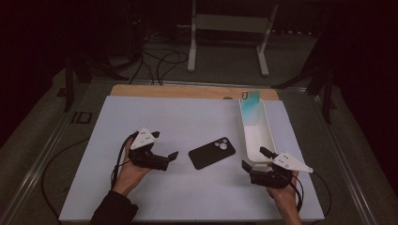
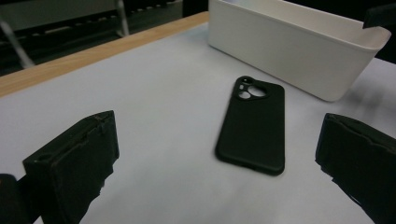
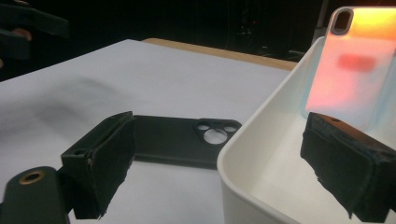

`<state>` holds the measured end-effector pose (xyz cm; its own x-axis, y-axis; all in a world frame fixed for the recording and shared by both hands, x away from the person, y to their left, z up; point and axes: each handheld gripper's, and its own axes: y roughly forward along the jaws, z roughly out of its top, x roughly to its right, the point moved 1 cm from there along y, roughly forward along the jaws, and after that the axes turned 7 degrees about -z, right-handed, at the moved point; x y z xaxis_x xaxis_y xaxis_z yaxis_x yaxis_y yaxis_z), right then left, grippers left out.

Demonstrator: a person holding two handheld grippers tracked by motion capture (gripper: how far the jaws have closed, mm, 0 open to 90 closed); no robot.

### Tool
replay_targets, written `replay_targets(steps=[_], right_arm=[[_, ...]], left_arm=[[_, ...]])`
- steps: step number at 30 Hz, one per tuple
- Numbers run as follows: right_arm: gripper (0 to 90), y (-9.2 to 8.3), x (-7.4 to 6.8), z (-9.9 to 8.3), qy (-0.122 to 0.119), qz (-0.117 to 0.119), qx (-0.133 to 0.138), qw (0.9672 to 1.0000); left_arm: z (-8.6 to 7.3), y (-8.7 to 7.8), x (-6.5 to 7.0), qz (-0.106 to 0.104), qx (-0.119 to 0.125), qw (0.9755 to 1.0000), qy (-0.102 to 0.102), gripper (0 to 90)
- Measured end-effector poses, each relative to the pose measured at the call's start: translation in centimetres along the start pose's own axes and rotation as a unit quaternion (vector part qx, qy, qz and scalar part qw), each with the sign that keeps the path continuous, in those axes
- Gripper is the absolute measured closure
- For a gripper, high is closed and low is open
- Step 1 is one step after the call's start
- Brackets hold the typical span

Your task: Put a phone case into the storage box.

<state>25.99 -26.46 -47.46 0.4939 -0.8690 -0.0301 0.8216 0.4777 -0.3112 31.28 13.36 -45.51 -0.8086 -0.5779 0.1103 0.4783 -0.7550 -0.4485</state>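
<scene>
Dark surroundings past worktop [image 1: 141,197] unreadable to us; both hand-held grippers, left [image 1: 165,146] and right [image 1: 251,157], gape empty; black phone case [image 1: 212,153] between; bin [image 1: 256,136] half hides pastel case [image 1: 250,104].

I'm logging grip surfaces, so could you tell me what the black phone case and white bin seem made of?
Black phone case: probably soft silicone or rubbery plastic; matte, no glare. White bin: likely rigid moulded plastic; smooth, thin walls, faint sheen.

Dim room, white frame [image 1: 228,28] behind table [image 1: 141,117]
</scene>
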Motion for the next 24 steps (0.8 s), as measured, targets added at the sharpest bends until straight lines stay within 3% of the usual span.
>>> replay_targets(steps=[10,15,18,24], right_arm=[[10.2,-0.1,0.1,-0.1,0.005,0.001,0.000,1.0000],[10.3,-0.1,0.3,-0.1,0.013,0.003,0.002,0.9999],[10.3,-0.2,0.5,-0.1,0.028,0.008,0.007,0.9996],[10.3,-0.2,0.5,-0.1,0.027,0.007,0.006,0.9996]], left_arm=[[0.5,4.4,0.1,-0.032,-0.034,0.9989,0.004,0.3],[0.3,6.2,0.3,-0.039,-0.054,0.9978,0.007,0.3],[0.2,7.3,0.4,-0.045,-0.072,0.9964,0.008,0.6],[0.0,9.5,0.9,-0.057,-0.103,0.9929,0.014,1.5]])
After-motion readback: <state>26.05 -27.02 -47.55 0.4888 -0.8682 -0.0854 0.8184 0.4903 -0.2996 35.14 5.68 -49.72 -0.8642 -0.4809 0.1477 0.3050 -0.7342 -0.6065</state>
